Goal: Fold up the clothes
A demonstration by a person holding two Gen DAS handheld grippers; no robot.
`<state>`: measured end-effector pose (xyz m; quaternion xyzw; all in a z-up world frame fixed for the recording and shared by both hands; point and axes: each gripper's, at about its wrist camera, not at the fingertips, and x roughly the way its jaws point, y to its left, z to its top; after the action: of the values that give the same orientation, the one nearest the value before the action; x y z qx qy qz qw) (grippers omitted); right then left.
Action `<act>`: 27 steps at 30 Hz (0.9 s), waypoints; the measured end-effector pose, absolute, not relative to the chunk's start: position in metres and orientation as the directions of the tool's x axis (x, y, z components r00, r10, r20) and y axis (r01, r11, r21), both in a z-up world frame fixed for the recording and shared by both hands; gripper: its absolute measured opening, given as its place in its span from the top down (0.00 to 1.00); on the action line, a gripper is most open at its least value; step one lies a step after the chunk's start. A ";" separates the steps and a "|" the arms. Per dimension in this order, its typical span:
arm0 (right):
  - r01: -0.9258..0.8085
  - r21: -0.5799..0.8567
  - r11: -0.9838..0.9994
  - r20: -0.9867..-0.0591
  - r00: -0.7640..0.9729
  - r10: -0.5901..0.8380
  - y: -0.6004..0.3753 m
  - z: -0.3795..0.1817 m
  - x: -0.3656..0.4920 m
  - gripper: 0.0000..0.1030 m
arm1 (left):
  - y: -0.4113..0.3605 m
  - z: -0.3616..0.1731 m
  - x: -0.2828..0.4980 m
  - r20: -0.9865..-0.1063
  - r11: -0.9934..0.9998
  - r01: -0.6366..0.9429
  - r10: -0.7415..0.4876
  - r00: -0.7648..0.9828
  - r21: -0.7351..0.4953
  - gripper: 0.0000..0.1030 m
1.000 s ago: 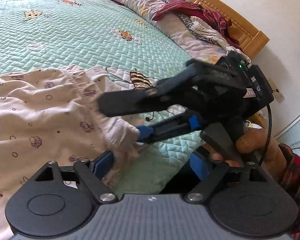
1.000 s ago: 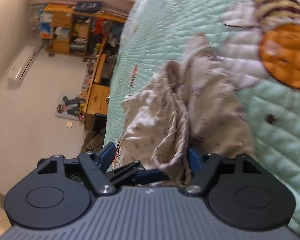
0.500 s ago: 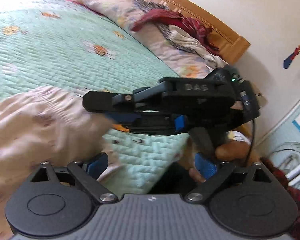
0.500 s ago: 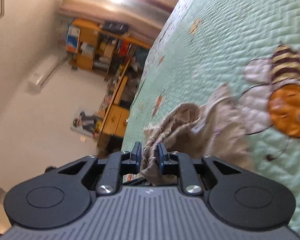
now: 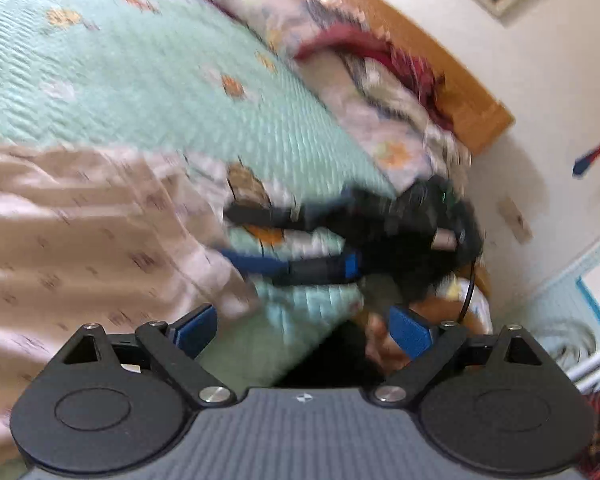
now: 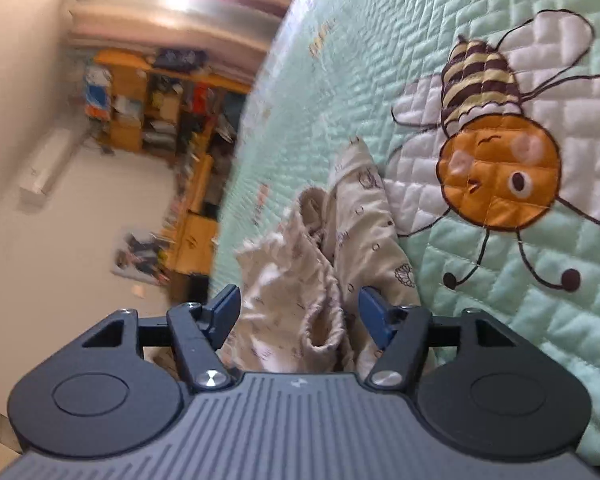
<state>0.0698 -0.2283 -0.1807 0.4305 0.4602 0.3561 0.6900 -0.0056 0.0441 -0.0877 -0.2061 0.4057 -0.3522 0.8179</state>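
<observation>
On the bed: cream printed cotton garment [image 6: 352, 248] lies bunched on the mint-green quilted bedspread [image 6: 340, 80], beside its embroidered orange bee [image 6: 496, 152], near the bed's side edge.
Right gripper [image 6: 298, 314]: jaws have just been opening; gathered cloth sits between them, unpressed.
Left gripper [image 5: 300, 326]: spread wide, empty, at the garment's edge.
Risk: released bunch may slump, spoiling the fold.
Cause: crumpled, uneven layers; both tools crowd one corner.

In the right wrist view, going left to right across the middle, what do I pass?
Wall air conditioner → wooden shelving unit → cream printed garment, lying between the open jaws of the right gripper → embroidered bee on the green quilt.
</observation>
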 end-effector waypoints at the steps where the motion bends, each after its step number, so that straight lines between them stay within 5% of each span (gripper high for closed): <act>1: -0.088 0.919 0.385 -0.343 0.303 0.889 -0.225 -0.180 0.071 0.35 | 0.047 -0.086 -0.006 -0.518 0.677 0.401 -0.734 0.440 -0.618 0.06; 8: -0.080 0.889 0.451 -0.432 0.180 0.884 -0.201 -0.175 0.071 0.34 | 0.042 -0.101 0.002 -0.604 0.736 0.398 -0.677 0.420 -0.548 0.06; 15: -0.160 0.896 0.415 -0.398 0.129 0.908 -0.192 -0.173 0.079 0.32 | 0.038 -0.111 0.007 -0.617 0.739 0.398 -0.673 0.407 -0.544 0.06; 17: -0.209 0.878 0.430 -0.412 0.126 0.903 -0.194 -0.171 0.076 0.37 | 0.036 -0.113 0.010 -0.623 0.744 0.394 -0.668 0.407 -0.540 0.06; 21: -0.269 0.843 0.465 -0.439 0.156 0.885 -0.191 -0.162 0.071 0.86 | 0.029 -0.114 0.015 -0.627 0.748 0.398 -0.663 0.410 -0.531 0.06; 27: -0.238 0.889 0.391 -0.338 0.234 0.912 -0.211 -0.157 0.067 0.88 | 0.013 -0.098 0.012 -0.606 0.730 0.466 -0.679 0.414 -0.500 0.03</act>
<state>0.0667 -0.2108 -0.1571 0.3656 0.4608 0.4133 0.6951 0.0121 0.0126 -0.0977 -0.1278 0.4176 -0.3443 0.8311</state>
